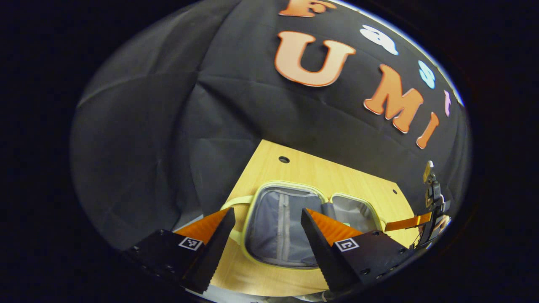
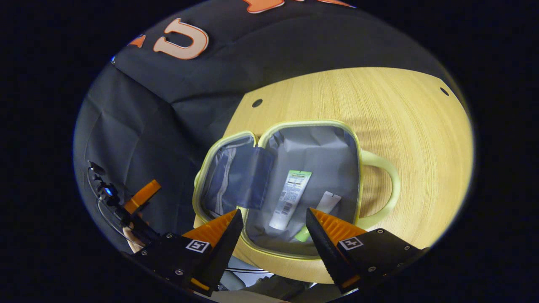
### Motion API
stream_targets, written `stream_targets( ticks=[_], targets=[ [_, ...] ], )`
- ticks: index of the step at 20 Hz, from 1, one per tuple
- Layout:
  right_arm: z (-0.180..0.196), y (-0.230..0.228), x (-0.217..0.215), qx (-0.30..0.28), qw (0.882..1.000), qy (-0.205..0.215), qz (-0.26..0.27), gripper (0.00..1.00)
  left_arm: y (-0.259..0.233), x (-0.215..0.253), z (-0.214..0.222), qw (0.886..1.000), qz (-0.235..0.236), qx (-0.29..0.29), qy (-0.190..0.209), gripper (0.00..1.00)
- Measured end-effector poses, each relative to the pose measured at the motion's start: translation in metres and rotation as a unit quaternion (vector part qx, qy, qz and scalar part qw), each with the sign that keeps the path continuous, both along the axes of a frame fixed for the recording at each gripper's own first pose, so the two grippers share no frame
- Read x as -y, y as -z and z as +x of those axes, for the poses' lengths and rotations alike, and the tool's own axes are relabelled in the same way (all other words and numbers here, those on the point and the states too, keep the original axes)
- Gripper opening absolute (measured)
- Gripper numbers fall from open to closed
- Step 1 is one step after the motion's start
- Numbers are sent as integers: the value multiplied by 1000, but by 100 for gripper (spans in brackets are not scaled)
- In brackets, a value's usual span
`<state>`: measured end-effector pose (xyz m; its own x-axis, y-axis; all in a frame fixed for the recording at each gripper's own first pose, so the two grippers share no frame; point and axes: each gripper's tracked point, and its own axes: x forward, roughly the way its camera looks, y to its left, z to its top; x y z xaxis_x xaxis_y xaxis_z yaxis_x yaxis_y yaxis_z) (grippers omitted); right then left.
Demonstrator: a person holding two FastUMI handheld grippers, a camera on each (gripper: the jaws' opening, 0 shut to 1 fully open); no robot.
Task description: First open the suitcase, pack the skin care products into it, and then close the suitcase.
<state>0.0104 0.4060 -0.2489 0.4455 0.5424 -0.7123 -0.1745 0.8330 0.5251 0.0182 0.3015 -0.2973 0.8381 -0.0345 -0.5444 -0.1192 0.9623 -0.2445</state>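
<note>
Suitcase point(image 2: 358, 139): open flat on table point(image 2: 421, 147), two tubes point(image 2: 290, 198) inside right half
Jaws: I see left gripper point(image 1: 265, 248) and right gripper point(image 2: 273, 248) both spread, empty
Risk: I'd guess the loose divider flap point(image 2: 248, 176) snags in the seam on closing

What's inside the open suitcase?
The suitcase holds a white tube and a second tube with a green cap. The right tool hides part of it.

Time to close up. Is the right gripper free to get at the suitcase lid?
Probably yes: the right gripper is open and empty above the open suitcase, and nothing lies between it and the lid.
</note>
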Motion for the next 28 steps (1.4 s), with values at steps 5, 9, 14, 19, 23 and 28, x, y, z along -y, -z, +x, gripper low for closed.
stream_targets(
  ticks=[5,9,14,19,23,28],
  targets=[
    [-5,-9,5,17,1000,7,-1,96,69,-53,18,995,-76,-60,-17,98],
    [-3,-8,20,18,999,24,-18,96,124,-57,39,978,-178,-97,-39,98],
    [2,-6,30,6,999,49,-16,96,156,-46,62,961,-251,-111,-39,95],
    [6,-2,34,-3,998,63,-15,96,171,-47,67,951,-261,-147,-79,14],
    [17,-10,40,12,997,76,-9,96,140,-42,67,970,-177,-153,-61,14],
    [36,-34,72,61,993,92,-32,96,61,-19,69,988,-74,-132,-34,12]
  ],
)
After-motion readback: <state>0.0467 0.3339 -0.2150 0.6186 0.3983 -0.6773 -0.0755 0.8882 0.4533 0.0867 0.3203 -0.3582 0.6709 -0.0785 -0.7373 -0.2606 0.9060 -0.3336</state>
